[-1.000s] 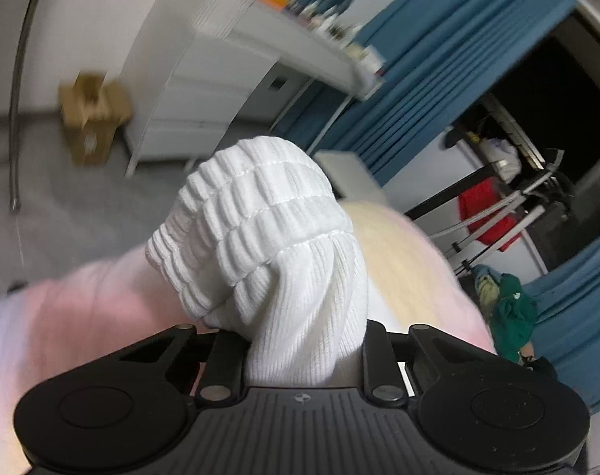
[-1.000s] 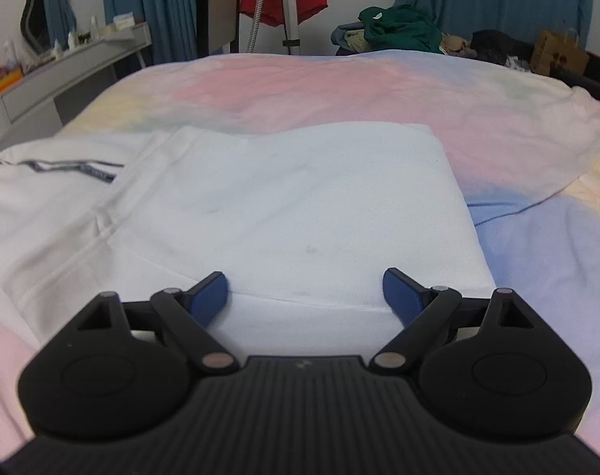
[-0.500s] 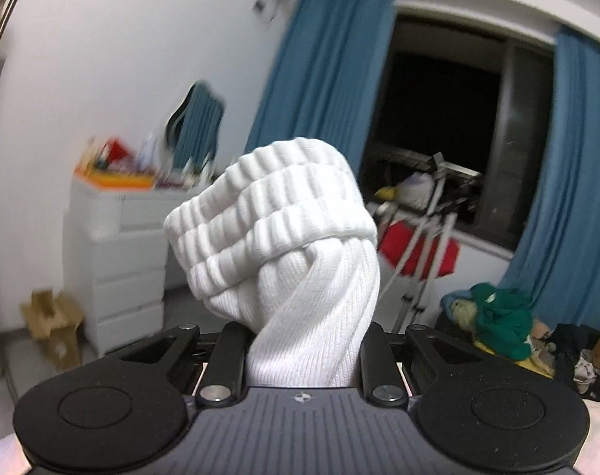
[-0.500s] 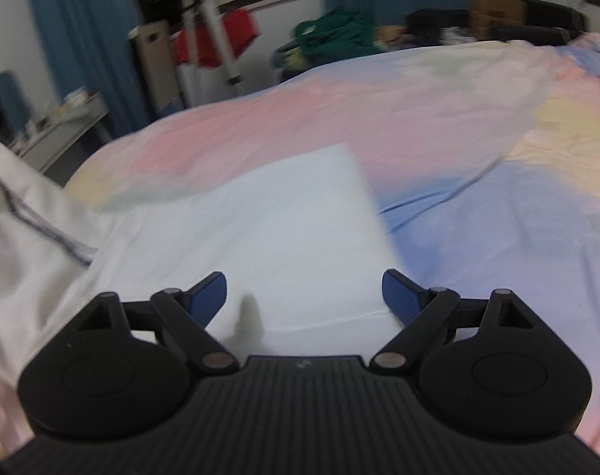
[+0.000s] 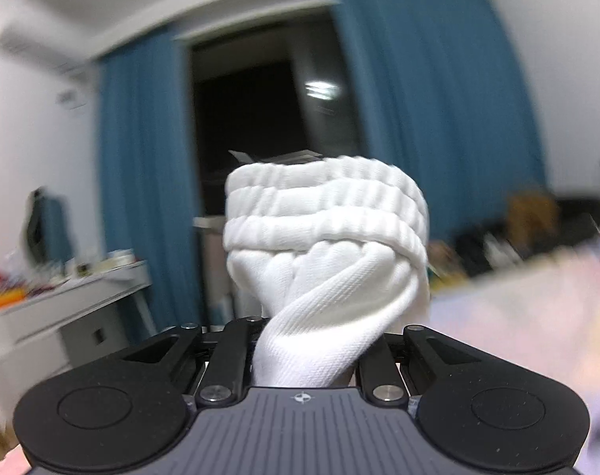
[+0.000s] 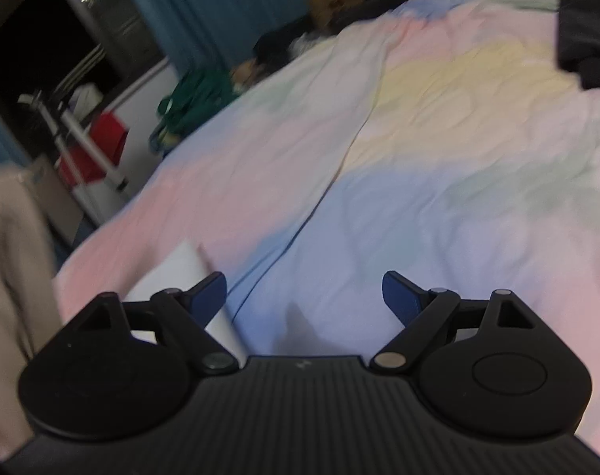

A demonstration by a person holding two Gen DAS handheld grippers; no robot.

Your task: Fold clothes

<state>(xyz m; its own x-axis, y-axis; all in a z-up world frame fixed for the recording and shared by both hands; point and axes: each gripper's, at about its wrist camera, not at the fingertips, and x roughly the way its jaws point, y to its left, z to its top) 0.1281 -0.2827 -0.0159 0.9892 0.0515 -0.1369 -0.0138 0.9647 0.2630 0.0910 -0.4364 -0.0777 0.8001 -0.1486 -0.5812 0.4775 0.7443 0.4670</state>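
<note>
My left gripper [image 5: 306, 356] is shut on a bunched white ribbed garment [image 5: 327, 245], held up in the air facing the window; the cloth hides the fingertips. My right gripper [image 6: 304, 297] is open and empty, low over the pastel bedsheet [image 6: 438, 166]. A corner of the folded white cloth [image 6: 177, 277] lies on the bed just behind its left finger. A pale beige cloth [image 6: 11, 245] hangs at the far left of the right wrist view.
A black garment [image 6: 585, 51] lies at the bed's far right. Green clothes [image 6: 193, 99] and a drying rack [image 6: 82, 134] stand beyond the bed. Blue curtains [image 5: 430, 111] frame a dark window; a white dresser [image 5: 62, 316] is at left.
The left gripper has swung up and to the right with the garment, from bed and dresser toward the window. The right gripper has turned right, so the folded white cloth slid to the left edge.
</note>
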